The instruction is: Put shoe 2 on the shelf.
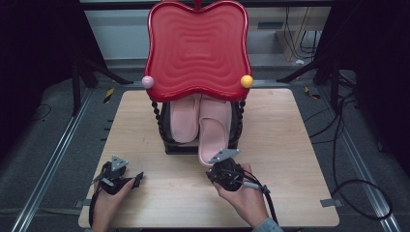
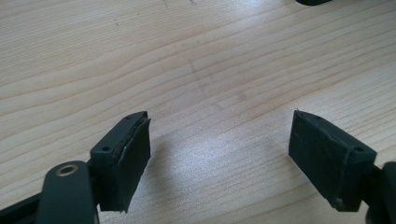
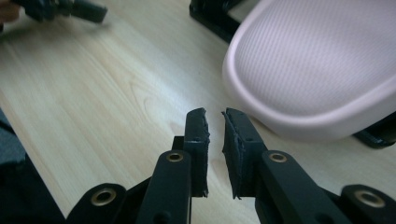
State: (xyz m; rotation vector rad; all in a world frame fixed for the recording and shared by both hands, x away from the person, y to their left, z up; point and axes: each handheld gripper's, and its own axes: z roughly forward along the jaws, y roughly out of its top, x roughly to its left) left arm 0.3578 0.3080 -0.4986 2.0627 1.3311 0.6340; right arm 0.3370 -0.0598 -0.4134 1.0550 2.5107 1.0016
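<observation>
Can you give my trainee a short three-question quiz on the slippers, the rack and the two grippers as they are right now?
1. True or false: the right gripper is clamped on the nearer pink slipper.
2. Which pink slipper sticks out farther from the black rack toward the person: A, the left pink slipper, or B, the nearer one?
3. Fill in: the left gripper has its jaws ____ over bare table.

Key:
1. False. Its jaws are nearly together with nothing between them, beside the slipper's toe.
2. B.
3. Wide apart, holding nothing.
</observation>
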